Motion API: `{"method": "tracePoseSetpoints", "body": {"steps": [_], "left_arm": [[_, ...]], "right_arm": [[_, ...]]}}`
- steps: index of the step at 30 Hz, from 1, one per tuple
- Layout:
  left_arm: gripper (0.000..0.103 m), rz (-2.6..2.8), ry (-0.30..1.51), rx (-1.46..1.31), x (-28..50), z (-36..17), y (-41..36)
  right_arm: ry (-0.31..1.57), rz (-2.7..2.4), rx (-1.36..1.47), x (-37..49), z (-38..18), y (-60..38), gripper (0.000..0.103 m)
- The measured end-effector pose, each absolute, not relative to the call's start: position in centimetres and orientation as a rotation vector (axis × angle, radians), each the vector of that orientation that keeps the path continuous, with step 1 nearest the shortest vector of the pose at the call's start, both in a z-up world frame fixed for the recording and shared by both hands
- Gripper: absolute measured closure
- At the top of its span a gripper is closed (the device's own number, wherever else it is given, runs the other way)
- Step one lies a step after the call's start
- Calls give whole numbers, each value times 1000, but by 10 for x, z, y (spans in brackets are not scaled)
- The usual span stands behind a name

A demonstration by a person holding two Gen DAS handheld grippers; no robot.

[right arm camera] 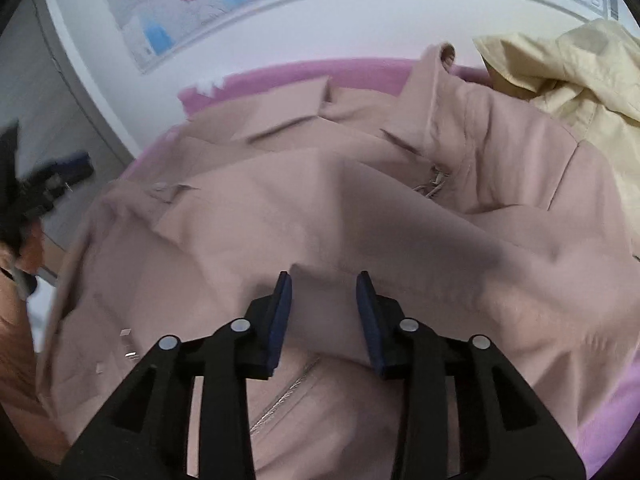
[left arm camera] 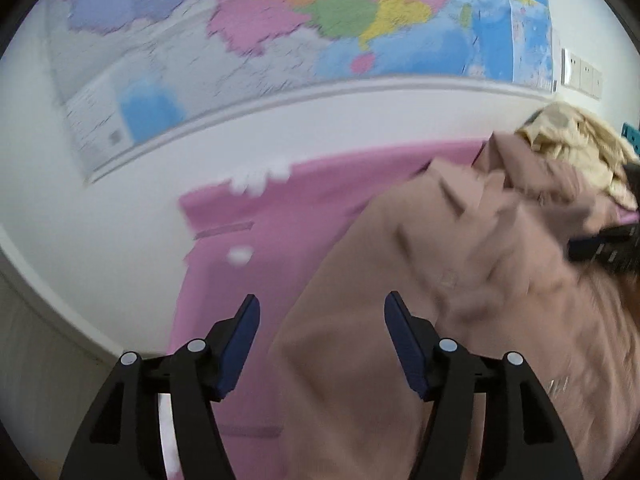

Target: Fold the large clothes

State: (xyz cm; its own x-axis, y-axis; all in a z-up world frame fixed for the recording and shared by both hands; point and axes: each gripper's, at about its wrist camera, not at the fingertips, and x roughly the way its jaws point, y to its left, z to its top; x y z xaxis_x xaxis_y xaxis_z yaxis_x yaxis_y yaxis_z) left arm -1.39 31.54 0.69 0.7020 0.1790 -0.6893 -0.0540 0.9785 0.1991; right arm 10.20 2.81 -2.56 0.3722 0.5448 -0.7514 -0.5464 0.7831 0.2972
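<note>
A big wall map hangs behind a pink-covered surface where the dusty-pink jacket lies spread, collar toward the wall, a cream garment heaped past it. The right gripper hovers over the jacket's middle, jaws partly apart and empty. The left gripper is wide apart, holding nothing — the jacket's edge lies just to its right.

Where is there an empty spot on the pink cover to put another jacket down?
The bare patch of pink cover is on the left, between the white wall and the pink jacket's edge. A thin strip also shows along the wall behind the collar. The right side is crowded: the jacket spreads wide, with the cream coat piled behind it.
</note>
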Motion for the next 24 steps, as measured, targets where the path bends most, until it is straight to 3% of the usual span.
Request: {"method": "tracePoseSetpoints", "body": {"steps": [5, 11, 15, 16, 17, 19, 20, 24], "left_arm": [[39, 92, 849, 97, -53, -17, 334], [40, 115, 796, -14, -72, -11, 347], [40, 134, 748, -32, -82, 4, 349], [40, 134, 741, -35, -84, 6, 349], [40, 138, 734, -36, -87, 8, 350], [40, 149, 720, -36, -93, 13, 352], [40, 155, 712, -37, -96, 16, 353], [40, 148, 634, -64, -108, 44, 364]], "right_arm": [[910, 948, 19, 58, 4, 55, 52], [997, 1359, -20, -6, 4, 171, 39], [1120, 1479, -95, -39, -22, 241, 38], [1171, 1473, -105, -41, -32, 253, 47], [1200, 1475, -106, -43, -38, 260, 71], [1234, 1500, -79, -40, -39, 265, 97], [1210, 1517, -33, -36, -29, 259, 101], [1026, 1542, 109, -9, 52, 207, 101]]}}
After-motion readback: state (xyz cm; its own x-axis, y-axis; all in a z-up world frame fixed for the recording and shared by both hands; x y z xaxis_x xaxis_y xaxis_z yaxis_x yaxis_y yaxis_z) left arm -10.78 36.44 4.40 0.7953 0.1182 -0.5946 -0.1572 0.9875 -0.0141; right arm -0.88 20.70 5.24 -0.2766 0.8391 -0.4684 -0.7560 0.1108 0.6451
